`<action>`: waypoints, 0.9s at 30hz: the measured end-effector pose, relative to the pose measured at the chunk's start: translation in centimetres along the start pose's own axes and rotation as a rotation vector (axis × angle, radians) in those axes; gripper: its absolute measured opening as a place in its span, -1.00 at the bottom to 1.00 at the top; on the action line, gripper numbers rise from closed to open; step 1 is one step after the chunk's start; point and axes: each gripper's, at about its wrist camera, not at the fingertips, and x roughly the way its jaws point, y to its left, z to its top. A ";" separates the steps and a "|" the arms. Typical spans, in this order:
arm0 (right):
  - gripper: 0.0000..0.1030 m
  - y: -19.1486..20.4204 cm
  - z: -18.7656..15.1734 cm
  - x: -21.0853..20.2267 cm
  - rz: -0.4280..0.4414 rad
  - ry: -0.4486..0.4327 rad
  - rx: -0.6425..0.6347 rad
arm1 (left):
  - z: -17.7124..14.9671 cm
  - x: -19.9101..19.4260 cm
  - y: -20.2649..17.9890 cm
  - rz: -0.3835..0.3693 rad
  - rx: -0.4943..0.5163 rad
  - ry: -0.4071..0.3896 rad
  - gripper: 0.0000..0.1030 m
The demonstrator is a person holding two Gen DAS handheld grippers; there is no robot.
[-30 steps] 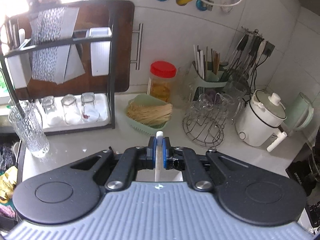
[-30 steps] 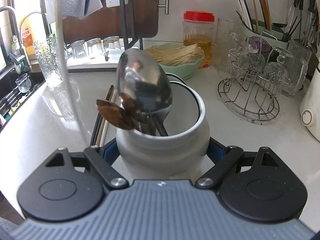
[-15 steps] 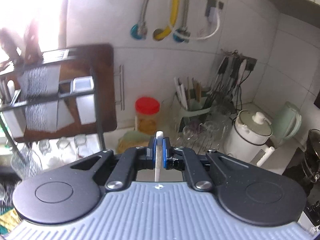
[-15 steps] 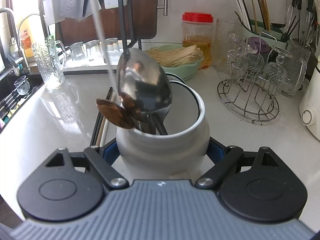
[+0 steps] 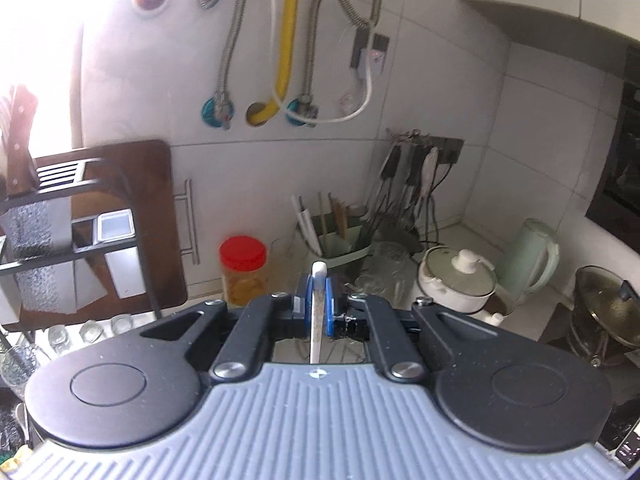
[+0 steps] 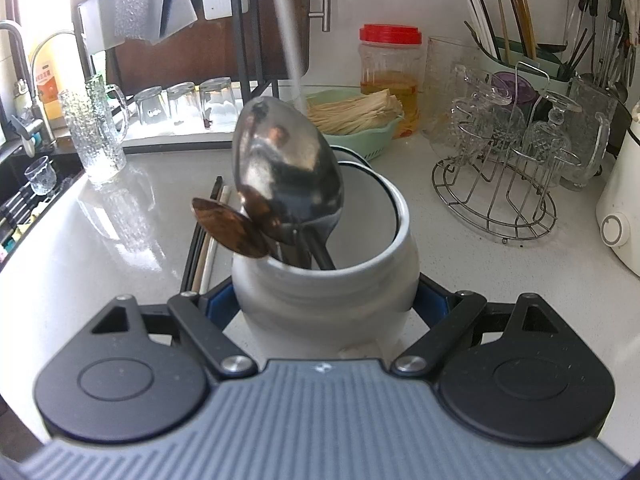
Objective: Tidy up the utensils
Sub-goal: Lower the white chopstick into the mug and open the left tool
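tongs on the left [image 5: 318, 304] are pinched nearly closed on a thin white chopstick [image 5: 317, 312], its rounded tip poking up just past the blue pads [image 5: 306, 300], with the tiled wall and a red-lidded jar [image 5: 243, 270] beyond. right tongs [image 6: 326, 304] are spread wide and clamped on either side of a white ceramic utensil crock [image 6: 328, 296] standing on the pale bench [image 6: 100, 248]. inside the crock lean a large steel spoon [image 6: 286, 172] and a smaller brown spoon [image 6: 228, 226], bowls up. a pale blurred rod [image 6: 286, 20] hangs above the crock. more chopsticks [image 6: 204, 240] lie flat on the bench just left of the crock.
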 end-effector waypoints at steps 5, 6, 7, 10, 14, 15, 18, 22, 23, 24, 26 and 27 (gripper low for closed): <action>0.77 0.0 0.0 0.0 0.001 0.005 -0.004 | -0.4 0.6 -1.7 -0.049 0.022 0.025 -0.86; 0.77 0.0 0.1 0.0 0.002 0.005 -0.004 | -0.7 0.8 -1.9 -0.056 0.029 0.034 -0.86; 0.77 0.0 0.1 0.0 0.003 0.006 -0.004 | -1.0 1.1 -2.1 -0.062 0.035 0.047 -0.86; 0.77 -0.1 0.1 0.0 0.004 0.006 -0.006 | -1.7 1.8 -2.6 -0.078 0.041 0.081 -0.86; 0.76 -0.1 0.1 0.0 0.007 0.004 -0.008 | -2.4 2.6 -2.7 -0.094 0.049 0.118 -0.86; 0.77 -0.1 0.0 0.0 0.008 0.003 -0.009 | -2.6 3.0 -2.7 -0.094 0.054 0.128 -0.86; 0.77 -0.1 0.0 0.0 0.010 0.002 -0.010 | -3.2 4.1 -2.7 -0.102 0.062 0.167 -0.86; 0.77 -0.1 0.0 0.0 0.012 0.002 -0.012 | -3.8 6.2 -2.1 -0.105 0.067 0.236 -0.86; 0.77 -0.2 0.0 0.0 0.014 0.003 -0.014 | -3.9 6.8 -1.9 -0.116 0.064 0.260 -0.86; 0.77 -0.2 0.1 0.0 0.016 0.003 -0.016 | -4.0 7.4 -1.7 -0.119 0.059 0.292 -0.86; 0.76 -0.2 0.1 0.0 0.018 0.004 -0.020 | -4.1 8.4 -1.4 -0.143 0.055 0.348 -0.86; 0.76 -0.3 0.1 0.0 0.020 0.005 -0.021 | -4.1 8.8 -1.3 -0.144 0.061 0.368 -0.86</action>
